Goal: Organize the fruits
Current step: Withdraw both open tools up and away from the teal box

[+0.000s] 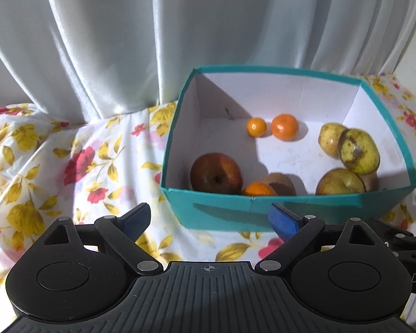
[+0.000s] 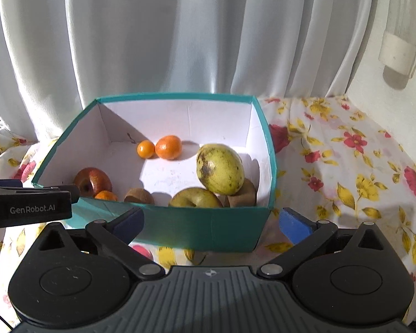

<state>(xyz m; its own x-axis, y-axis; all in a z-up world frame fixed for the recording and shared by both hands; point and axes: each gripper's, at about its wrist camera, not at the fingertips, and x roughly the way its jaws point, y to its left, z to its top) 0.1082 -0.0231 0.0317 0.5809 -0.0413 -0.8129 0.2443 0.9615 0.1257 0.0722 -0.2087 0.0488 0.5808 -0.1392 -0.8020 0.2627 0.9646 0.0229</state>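
A teal box with a white inside stands on a floral cloth. It holds a red apple, three oranges, the largest at the back, yellow-green pears, a kiwi and a green apple. My left gripper is open and empty before the box's near wall. My right gripper is open and empty at the near wall too. The left gripper's side shows in the right wrist view.
A floral cloth covers the surface around the box. White curtains hang close behind. A white cylinder fitting is on the wall at the right.
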